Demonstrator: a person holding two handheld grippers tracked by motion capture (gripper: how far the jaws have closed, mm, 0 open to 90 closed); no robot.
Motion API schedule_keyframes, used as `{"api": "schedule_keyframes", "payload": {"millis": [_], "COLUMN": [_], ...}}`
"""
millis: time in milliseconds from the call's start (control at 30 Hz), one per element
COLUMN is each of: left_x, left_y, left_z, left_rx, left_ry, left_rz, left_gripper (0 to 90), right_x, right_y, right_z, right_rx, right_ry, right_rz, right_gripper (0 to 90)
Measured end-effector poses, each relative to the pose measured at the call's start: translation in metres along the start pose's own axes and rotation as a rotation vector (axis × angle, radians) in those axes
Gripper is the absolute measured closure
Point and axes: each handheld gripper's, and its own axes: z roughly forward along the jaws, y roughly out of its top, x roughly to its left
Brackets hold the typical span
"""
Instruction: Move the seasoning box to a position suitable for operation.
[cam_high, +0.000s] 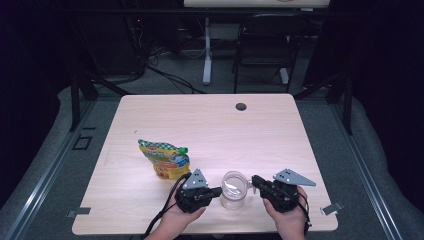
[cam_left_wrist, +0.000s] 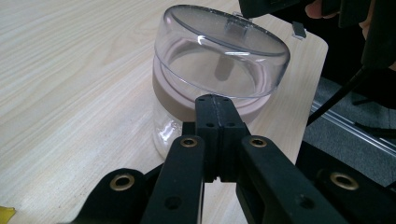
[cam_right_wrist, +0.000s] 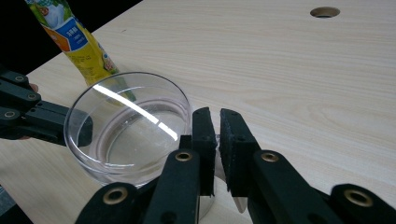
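Observation:
A clear jar (cam_high: 233, 190) with a clear domed lid (cam_left_wrist: 219, 51) stands near the table's front edge, between my two grippers. My left gripper (cam_high: 218, 191) is shut with nothing in it, its joined tips (cam_left_wrist: 213, 100) resting against the pinkish band under the lid. My right gripper (cam_high: 255, 181) reaches in from the other side; its jaws (cam_right_wrist: 217, 114) stand a thin slit apart at the lid's rim, closed on the small clear tab (cam_left_wrist: 236, 25) that sticks out of the lid (cam_right_wrist: 130, 126). The left gripper (cam_right_wrist: 86, 130) also appears at the far side of the jar.
A yellow and green snack pouch (cam_high: 165, 157) lies just behind the left gripper, also seen as the pouch (cam_right_wrist: 77, 37) beyond the jar. A cable hole (cam_high: 241, 106) sits at the table's far edge. A dark chair (cam_high: 265, 45) stands behind the table.

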Motion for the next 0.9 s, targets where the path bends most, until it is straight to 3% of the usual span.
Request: {"api": "schedule_keyframes", "payload": {"millis": [233, 467, 767, 900], "left_x": [0.000, -0.002, -0.007, -0.008], "left_y": [0.004, 0.014, 0.033, 0.037], "left_z": [-0.001, -0.004, -0.006, -0.006], "left_rx": [-0.005, -0.005, -0.014, -0.011], "left_ry": [0.001, 0.003, 0.011, 0.016], "left_rz": [0.001, 0.017, 0.049, 0.051], "left_gripper": [90.0, 90.0, 90.0, 90.0], "right_x": [0.000, 0.006, 0.021, 0.025], "right_y": [-0.001, -0.002, -0.015, -0.018], "right_z": [-0.001, -0.012, -0.024, -0.023], "right_rx": [-0.002, -0.010, 0.006, 0.023], "right_ry": [-0.003, 0.002, 0.024, 0.030], "right_rz": [-0.010, -0.041, -0.137, -0.160], "right_gripper": [82.4, 74.2, 54.5, 52.0]}}
